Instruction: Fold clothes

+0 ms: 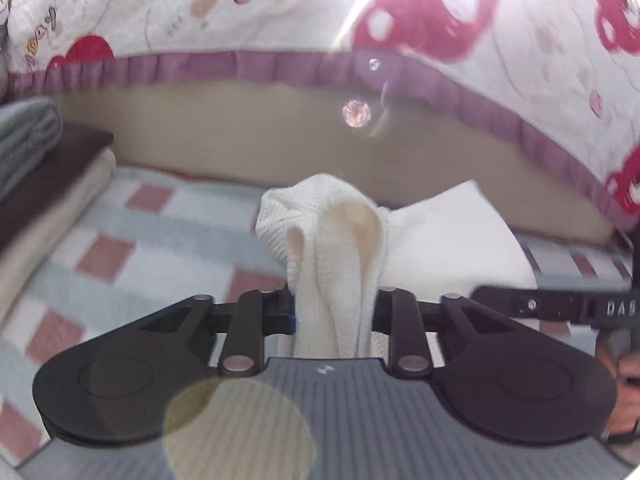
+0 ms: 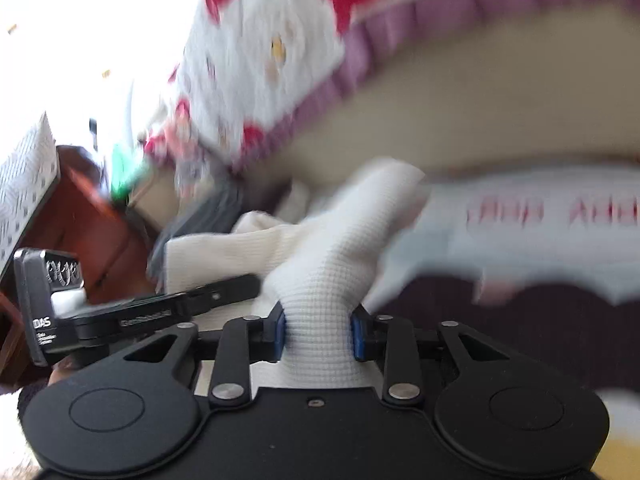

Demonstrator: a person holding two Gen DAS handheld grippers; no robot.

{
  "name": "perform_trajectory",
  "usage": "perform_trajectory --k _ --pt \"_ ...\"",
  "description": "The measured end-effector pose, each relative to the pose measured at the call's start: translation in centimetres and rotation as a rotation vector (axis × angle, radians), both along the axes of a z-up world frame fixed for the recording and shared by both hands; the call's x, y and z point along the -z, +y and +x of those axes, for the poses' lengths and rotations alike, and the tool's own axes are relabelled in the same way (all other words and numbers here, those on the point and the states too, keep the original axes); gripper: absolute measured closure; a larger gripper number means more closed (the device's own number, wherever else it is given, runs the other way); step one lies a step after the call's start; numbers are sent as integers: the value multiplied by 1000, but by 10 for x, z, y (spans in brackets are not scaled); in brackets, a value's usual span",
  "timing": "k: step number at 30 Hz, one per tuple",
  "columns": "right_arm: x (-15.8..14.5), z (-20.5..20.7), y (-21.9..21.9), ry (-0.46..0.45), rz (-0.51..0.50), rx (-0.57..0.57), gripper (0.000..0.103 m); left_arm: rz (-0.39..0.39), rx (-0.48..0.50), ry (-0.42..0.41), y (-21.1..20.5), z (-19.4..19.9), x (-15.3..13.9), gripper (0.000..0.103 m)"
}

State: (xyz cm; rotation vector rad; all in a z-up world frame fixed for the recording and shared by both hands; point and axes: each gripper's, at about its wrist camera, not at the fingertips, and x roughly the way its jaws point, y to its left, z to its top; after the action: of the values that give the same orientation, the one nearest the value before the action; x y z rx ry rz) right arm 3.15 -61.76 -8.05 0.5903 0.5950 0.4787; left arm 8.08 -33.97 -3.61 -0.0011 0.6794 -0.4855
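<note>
A cream waffle-knit garment [image 1: 336, 248] is bunched up between the jaws of my left gripper [image 1: 334, 312], which is shut on it; the cloth rises in folds above the checked bedspread [image 1: 168, 236]. In the right wrist view the same cream garment [image 2: 324, 276] is pinched between the blue pads [image 2: 280, 332] of my right gripper [image 2: 318, 334], shut on a thick wad of it. The garment stretches between the two grippers. The left gripper's body [image 2: 132, 316] shows at the left of the right wrist view, and the right gripper's body [image 1: 560, 306] at the right edge of the left wrist view.
A quilt [image 1: 240, 12] with red prints and a purple frill hangs over a beige mattress side [image 1: 240, 132]. Folded grey, dark and beige cloths [image 1: 36, 184] are stacked at the left. Brown wooden furniture [image 2: 92, 232] stands at the left in the right wrist view.
</note>
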Motion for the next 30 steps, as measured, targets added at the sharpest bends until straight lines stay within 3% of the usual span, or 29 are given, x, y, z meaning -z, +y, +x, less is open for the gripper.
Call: perform_trajectory --k 1,2,3,6,9,11,13,15,19,22,24,25,27,30 --pt "3 8 -2 31 -9 38 37 36 -50 27 -3 13 5 51" --pt "8 14 -5 78 -12 64 34 67 -99 54 -6 24 9 47" --pt "15 19 -11 138 -10 79 34 75 -140 83 -6 32 16 47" --pt "29 16 -35 259 71 122 34 -15 -183 134 10 28 25 47" --pt "33 8 -53 294 218 118 34 -118 -137 157 25 2 29 50" --pt "33 5 -52 322 275 105 34 -126 -75 163 24 -15 31 55" --pt "29 0 -39 344 258 84 34 -92 -5 171 16 -34 34 64" --pt "25 -5 -21 373 179 33 34 -57 21 211 10 -47 43 69" --pt "18 -30 14 443 -125 -114 42 -3 5 311 8 -70 69 79" --pt "8 -50 34 411 -351 -206 54 -22 -25 299 17 -85 78 79" --pt "17 -53 50 465 -497 -253 66 8 -28 277 14 -89 78 79" --pt "23 -54 58 499 -569 -277 81 25 -28 267 13 -91 78 79" --pt "29 -53 65 513 -617 -306 83 74 -17 244 6 -93 75 79" --pt "4 -58 52 427 -558 -249 80 129 7 199 0 -92 63 79"
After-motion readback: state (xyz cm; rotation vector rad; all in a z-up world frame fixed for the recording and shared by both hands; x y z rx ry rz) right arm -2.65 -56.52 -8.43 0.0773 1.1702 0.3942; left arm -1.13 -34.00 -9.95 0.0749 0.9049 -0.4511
